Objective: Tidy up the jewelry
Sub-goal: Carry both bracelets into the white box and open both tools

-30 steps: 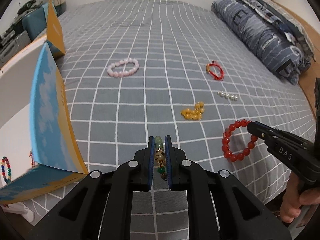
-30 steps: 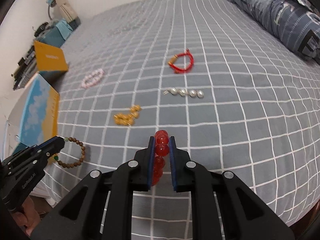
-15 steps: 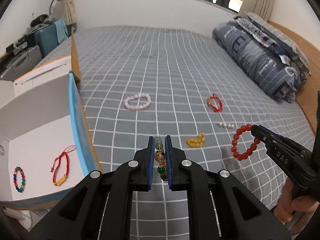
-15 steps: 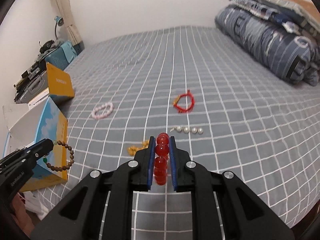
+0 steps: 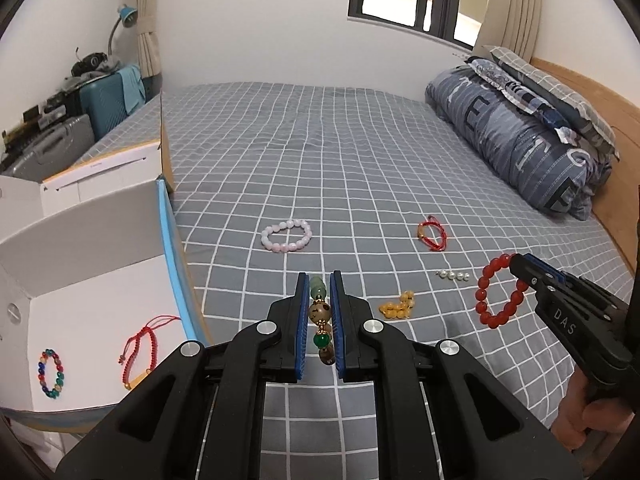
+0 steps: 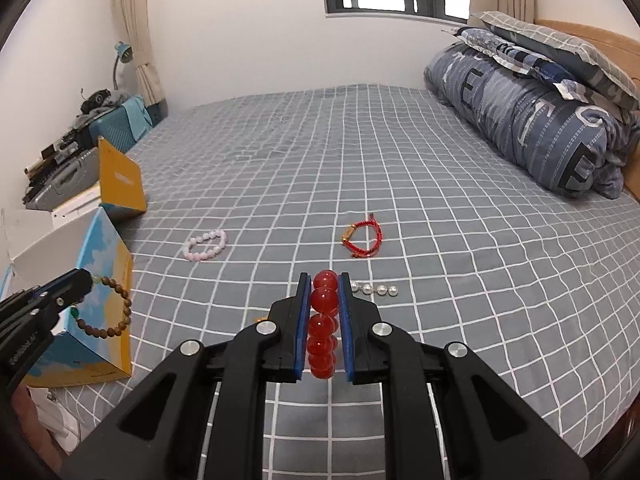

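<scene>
My left tool [image 5: 319, 296] is clamped on wooden-bead bracelet [image 6: 106, 308] beside open box [image 5: 96, 248]; right tool [image 6: 325, 294] clamped on red bead bracelet [image 5: 500, 296], above bed [image 5: 360, 168].

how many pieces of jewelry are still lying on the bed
4: pink bracelet far left, red cord bracelet far right, yellow beads near center, pearls to their right. None look hidden.

Glossy red bead bracelet [image 6: 322, 322], matt brown wooden-looking bead bracelet [image 6: 107, 309], matt black plastic left gripper [image 5: 319, 312], soft grey checked cloth bedsheet [image 5: 320, 168], smooth white cardboard box [image 5: 92, 256]
</scene>
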